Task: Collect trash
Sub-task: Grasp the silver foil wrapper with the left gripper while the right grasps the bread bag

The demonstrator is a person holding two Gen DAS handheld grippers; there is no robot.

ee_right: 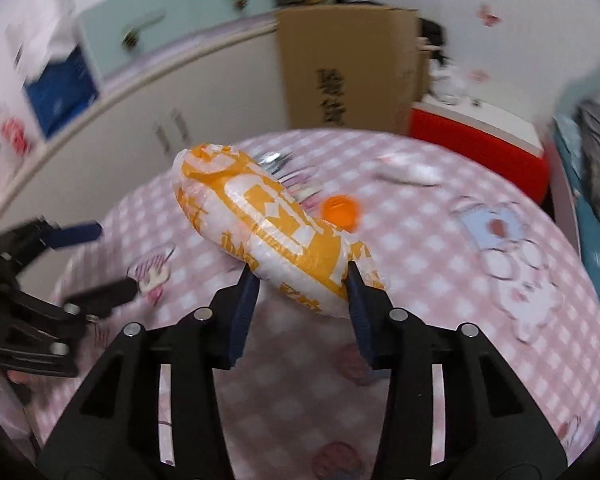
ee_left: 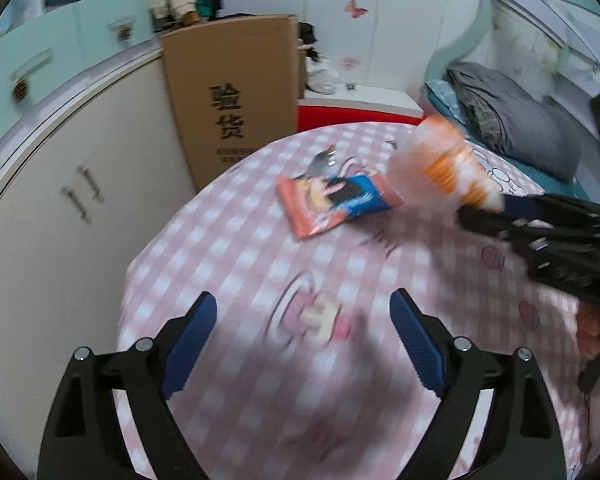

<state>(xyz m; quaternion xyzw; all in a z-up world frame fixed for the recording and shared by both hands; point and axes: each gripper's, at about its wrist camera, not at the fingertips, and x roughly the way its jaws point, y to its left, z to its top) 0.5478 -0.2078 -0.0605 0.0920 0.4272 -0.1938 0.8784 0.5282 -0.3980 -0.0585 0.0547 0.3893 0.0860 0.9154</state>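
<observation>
**Open tablecloth near the grippers, clutter toward the far edge**

Between the spread fingers of the left gripper [ee_left: 302,334] lies bare pink checked tablecloth [ee_left: 236,264]; at 12 o'clock a flat snack wrapper [ee_left: 336,202] lies in the way, with crumpled foil [ee_left: 322,162] just beyond. At 2 o'clock the right gripper [ee_right: 300,280], clamping a puffed orange-and-white bag [ee_right: 272,228], blocks that side. Past the bag, an orange ball [ee_right: 340,210] sits at 1 o'clock. A cardboard box [ee_left: 232,92] walls the far edge.
</observation>
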